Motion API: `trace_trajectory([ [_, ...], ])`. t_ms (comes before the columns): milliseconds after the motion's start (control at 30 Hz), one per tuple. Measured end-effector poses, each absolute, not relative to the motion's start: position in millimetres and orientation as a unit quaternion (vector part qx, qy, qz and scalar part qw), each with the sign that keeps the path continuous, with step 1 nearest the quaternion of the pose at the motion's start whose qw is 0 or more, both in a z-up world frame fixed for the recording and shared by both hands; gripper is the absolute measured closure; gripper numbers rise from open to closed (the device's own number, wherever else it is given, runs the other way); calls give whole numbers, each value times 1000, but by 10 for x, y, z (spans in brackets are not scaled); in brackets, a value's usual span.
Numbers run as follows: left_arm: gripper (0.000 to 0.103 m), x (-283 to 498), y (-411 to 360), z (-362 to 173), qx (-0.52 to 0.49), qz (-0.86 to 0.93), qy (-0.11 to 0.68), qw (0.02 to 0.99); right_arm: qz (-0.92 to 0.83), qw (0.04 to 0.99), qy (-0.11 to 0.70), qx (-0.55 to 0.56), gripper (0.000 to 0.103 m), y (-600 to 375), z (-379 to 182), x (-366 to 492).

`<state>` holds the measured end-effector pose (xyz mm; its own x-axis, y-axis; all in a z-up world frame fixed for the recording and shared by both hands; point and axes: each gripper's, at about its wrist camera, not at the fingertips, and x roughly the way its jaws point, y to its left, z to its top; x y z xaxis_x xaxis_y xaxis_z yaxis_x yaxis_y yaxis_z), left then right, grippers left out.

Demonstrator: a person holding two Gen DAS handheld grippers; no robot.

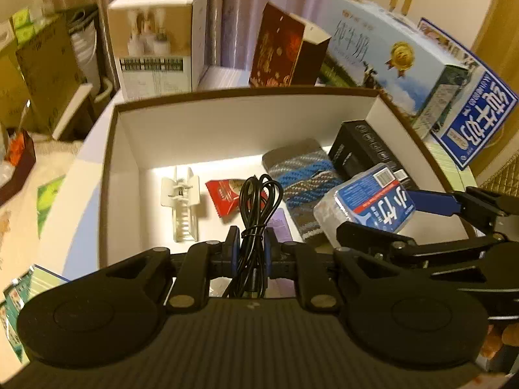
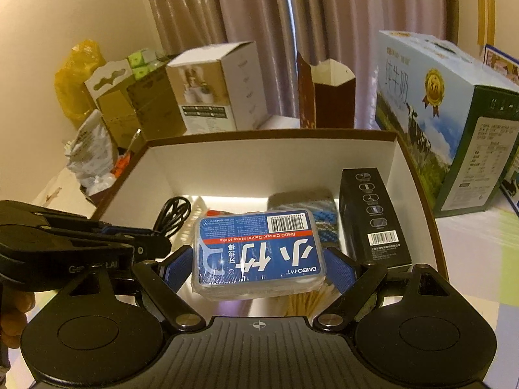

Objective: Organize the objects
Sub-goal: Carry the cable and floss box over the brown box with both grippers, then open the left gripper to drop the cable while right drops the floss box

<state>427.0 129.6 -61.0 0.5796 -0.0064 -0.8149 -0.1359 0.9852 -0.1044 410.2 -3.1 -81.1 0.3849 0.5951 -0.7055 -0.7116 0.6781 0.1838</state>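
Between the blue pads of the left gripper (image 1: 252, 249) sits a bundled black cable (image 1: 258, 207), pinched near its tie, its loops standing above the jaws and its plug ends hanging below. The right gripper (image 2: 258, 270) is clamped on a clear pack of dental floss picks (image 2: 258, 253), held flat by its short sides. Both hover over the near part of the open white storage box (image 1: 246, 120), close together, the right gripper's fingers reaching in just beside the left.

Below them lie a white clip-like holder (image 1: 181, 194), a red snack packet (image 1: 227, 196), a blue-and-grey woven pouch (image 1: 303, 175) and a black carton (image 1: 363, 152) leaning against the right wall.

The likeliest trouble, as I judge it, is a knock between the two grippers if both lower at once. The cable's loose loops could also snag on a finger at release and be dragged back out. The slick floss pack may slide down crooked onto the pouch or tip the black carton.
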Motion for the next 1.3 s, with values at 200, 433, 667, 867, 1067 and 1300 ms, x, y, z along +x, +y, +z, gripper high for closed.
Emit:
trace_trajectory([
  [200,92,4464,1345,-805,-90,42,477,873,387,828,400,-75,20,8,-895,4235],
  [433,92,4596,1389,-926,-95,47,486,868,384,827,403,-77,20,49,-940,4313],
  [667,82,4625,1421,-929,-85,49,480,872,385,826,406,-74,20,67,-954,4332],
  [867,68,4611,1459,-889,-76,53,472,876,386,823,409,-75,19,91,-978,4354],
  [1067,61,4598,1483,-847,-69,56,467,880,387,822,411,-75,19,112,-987,4365],
  [1300,48,4585,1527,-836,-68,64,465,880,386,822,410,-77,19,185,-1001,4397],
])
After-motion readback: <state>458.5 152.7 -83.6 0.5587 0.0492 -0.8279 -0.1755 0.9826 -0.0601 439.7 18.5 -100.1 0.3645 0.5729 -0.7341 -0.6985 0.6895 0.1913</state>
